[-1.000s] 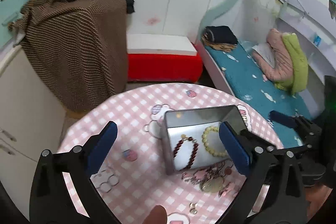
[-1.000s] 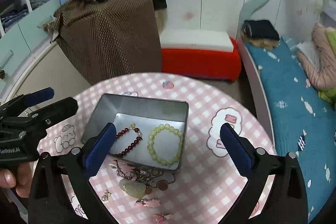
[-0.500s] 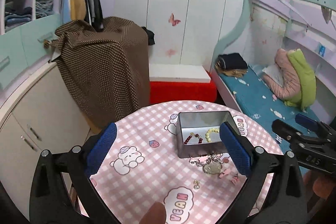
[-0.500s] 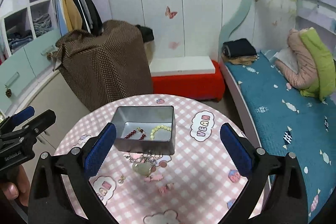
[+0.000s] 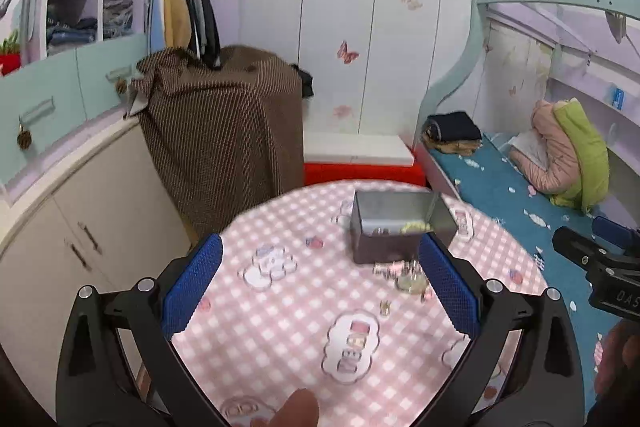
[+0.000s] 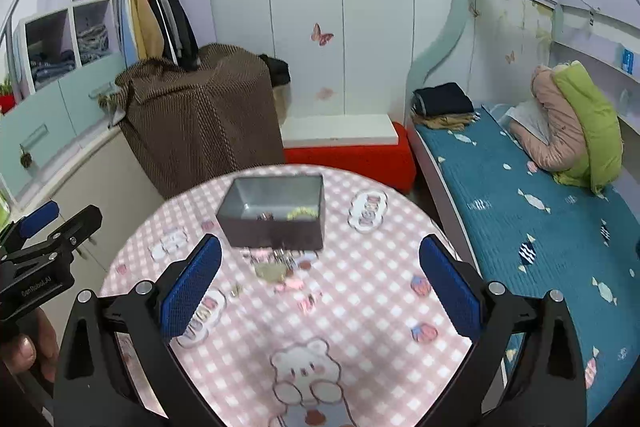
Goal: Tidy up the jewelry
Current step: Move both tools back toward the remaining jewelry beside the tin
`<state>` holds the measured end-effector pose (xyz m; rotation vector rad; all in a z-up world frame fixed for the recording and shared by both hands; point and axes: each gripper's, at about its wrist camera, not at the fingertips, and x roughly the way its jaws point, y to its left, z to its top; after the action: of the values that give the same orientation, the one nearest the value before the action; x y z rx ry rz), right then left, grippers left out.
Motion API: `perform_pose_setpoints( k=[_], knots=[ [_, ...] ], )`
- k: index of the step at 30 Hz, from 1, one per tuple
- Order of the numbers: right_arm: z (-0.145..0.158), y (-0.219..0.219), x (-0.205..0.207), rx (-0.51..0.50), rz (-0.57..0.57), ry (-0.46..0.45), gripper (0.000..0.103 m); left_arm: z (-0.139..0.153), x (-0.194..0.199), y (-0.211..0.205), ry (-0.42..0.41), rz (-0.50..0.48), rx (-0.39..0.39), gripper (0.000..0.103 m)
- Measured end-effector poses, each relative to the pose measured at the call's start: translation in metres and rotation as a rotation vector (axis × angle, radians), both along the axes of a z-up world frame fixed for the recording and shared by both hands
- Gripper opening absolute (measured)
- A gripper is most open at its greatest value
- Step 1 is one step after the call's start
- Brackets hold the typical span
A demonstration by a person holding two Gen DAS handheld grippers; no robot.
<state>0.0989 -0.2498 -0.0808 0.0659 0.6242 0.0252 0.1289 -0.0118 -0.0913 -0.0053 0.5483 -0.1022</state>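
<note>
A grey metal box (image 5: 400, 227) (image 6: 276, 217) stands on the round pink checked table (image 5: 296, 307) (image 6: 360, 307). It holds a yellow-green bead bracelet (image 6: 301, 214) and a dark red one (image 6: 265, 216). Loose jewelry lies in front of the box, including a pale green pendant (image 5: 410, 283) (image 6: 271, 271) and small pink pieces (image 6: 296, 285). My left gripper (image 5: 320, 287) is open and empty, well back from the box. My right gripper (image 6: 320, 287) is open and empty, also held back above the near table.
A brown draped cabinet (image 6: 200, 123) and a red bench (image 6: 352, 155) stand behind the table. A bed with a blue cover (image 6: 520, 195) runs along the right. White drawers (image 5: 80, 227) are at the left.
Both grippers have pulled back and up from the box, which now looks smaller and farther. Both stay open and empty. The jewelry has not moved.
</note>
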Motion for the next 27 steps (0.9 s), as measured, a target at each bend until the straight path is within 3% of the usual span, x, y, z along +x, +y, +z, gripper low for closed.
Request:
perform_pose_setpoints(
  k=[13,27],
  knots=[
    [-0.045,0.009,0.006,-0.011,0.013,0.109,0.095,-0.060,0.003,-0.013,0.138,-0.036,0.012,0.098],
    [-0.040,0.018,0.011,-0.045,0.015,0.088,0.095,-0.051,0.008,-0.021,0.108,-0.061,0.003,0.098]
  ],
)
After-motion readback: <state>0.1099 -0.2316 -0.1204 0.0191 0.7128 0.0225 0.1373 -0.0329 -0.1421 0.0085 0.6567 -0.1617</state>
